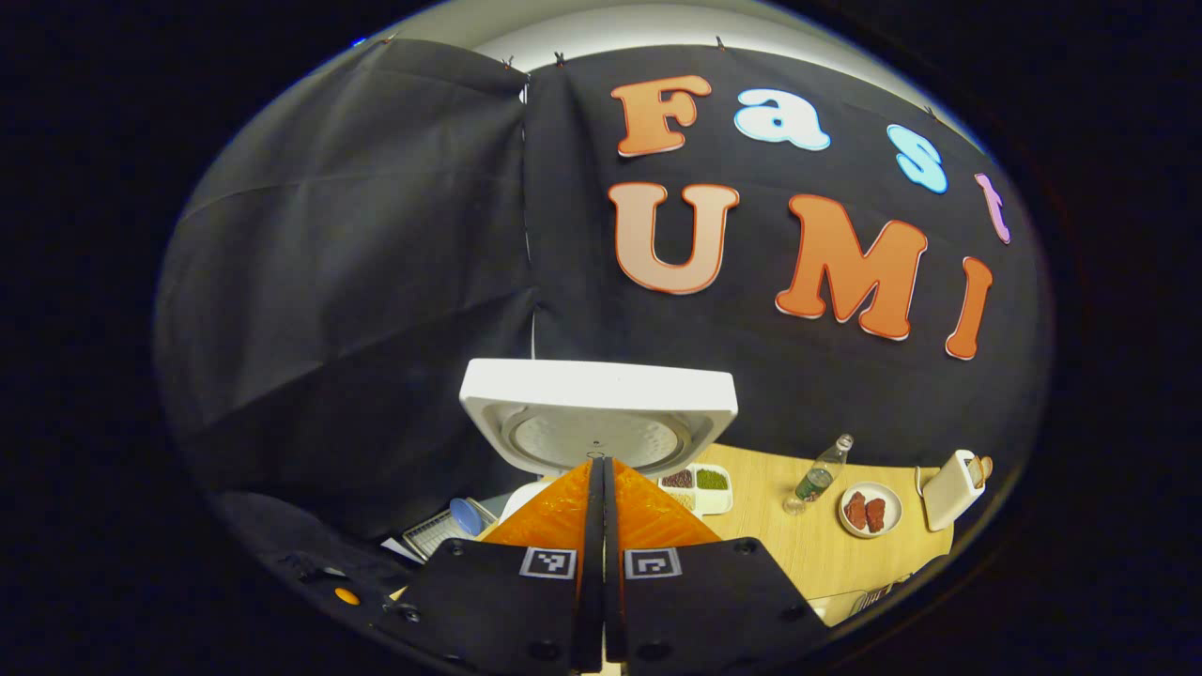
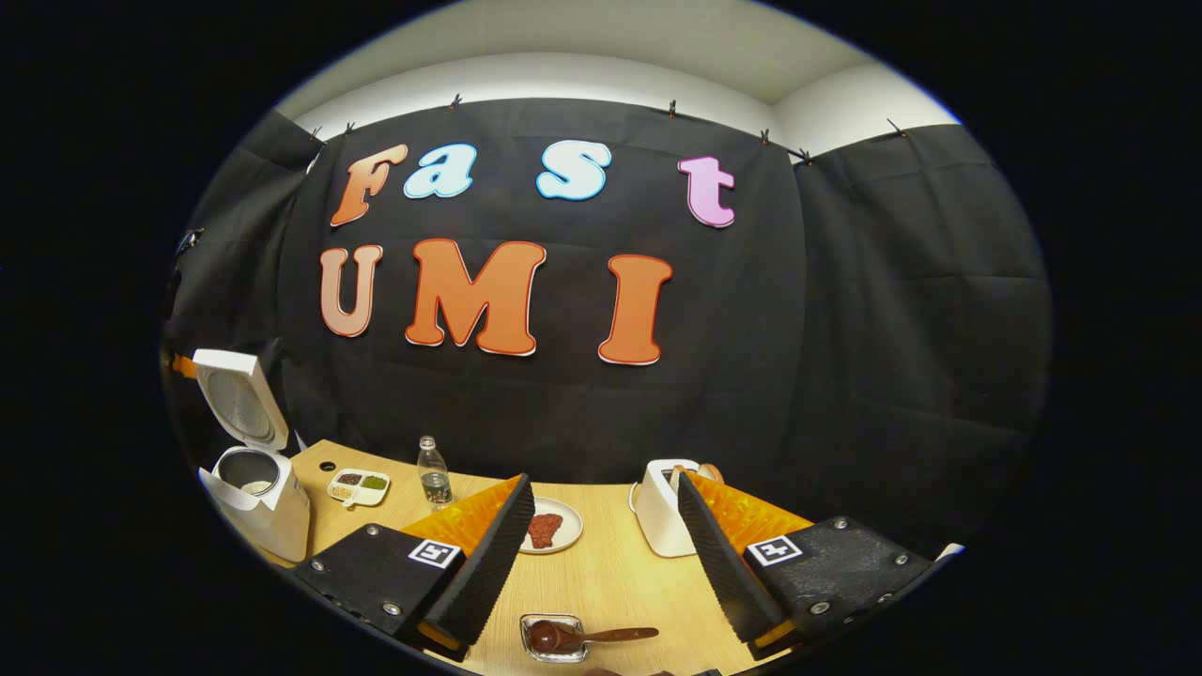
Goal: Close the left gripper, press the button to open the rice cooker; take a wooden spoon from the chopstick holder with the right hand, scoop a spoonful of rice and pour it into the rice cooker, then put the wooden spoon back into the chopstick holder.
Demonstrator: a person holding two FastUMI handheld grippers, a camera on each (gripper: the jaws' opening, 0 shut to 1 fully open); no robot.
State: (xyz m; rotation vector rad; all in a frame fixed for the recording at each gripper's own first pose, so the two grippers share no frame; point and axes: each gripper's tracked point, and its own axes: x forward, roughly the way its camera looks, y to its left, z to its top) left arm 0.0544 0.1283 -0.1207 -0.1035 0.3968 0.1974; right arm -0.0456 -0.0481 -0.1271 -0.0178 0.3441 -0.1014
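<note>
Currently the rice cooker [image 2: 258, 498] is standing at the left end of the desk [image 2: 610, 582] with its lid [image 1: 598, 399] raised upright, so the button press reads as done and the spoon pickup is the step in hand. In the left gripper view the left gripper [image 1: 601, 465] is pointing at the lid with its two fingers pressed flat together and nothing between them. In the right gripper view the right gripper [image 2: 601, 479] is hanging over the near edge of the desk with its fingers spread wide and gripping nothing. The wooden spoon [image 2: 592, 636] is lying just below that gripper at the near edge, bowl resting in a small glass dish [image 2: 540, 622], handle pointing right and roughly level. I am taking this dish for the holder, though I cannot tell for certain; a white container [image 2: 657, 516] is also standing near the middle of the desk, close to the right finger. For a clean grasp I am judging that the right gripper should be tipping downward and coming onto the free handle, clear of the dish, with the fingers straddling the handle crosswise before closing. Gripping too near the bowl risks dragging the light dish along. A divided dish of grains [image 2: 358, 485], a bottle [image 2: 433, 472] and a plate [image 2: 566, 535] are sitting between spoon and cooker, so the carry needs height.
</note>
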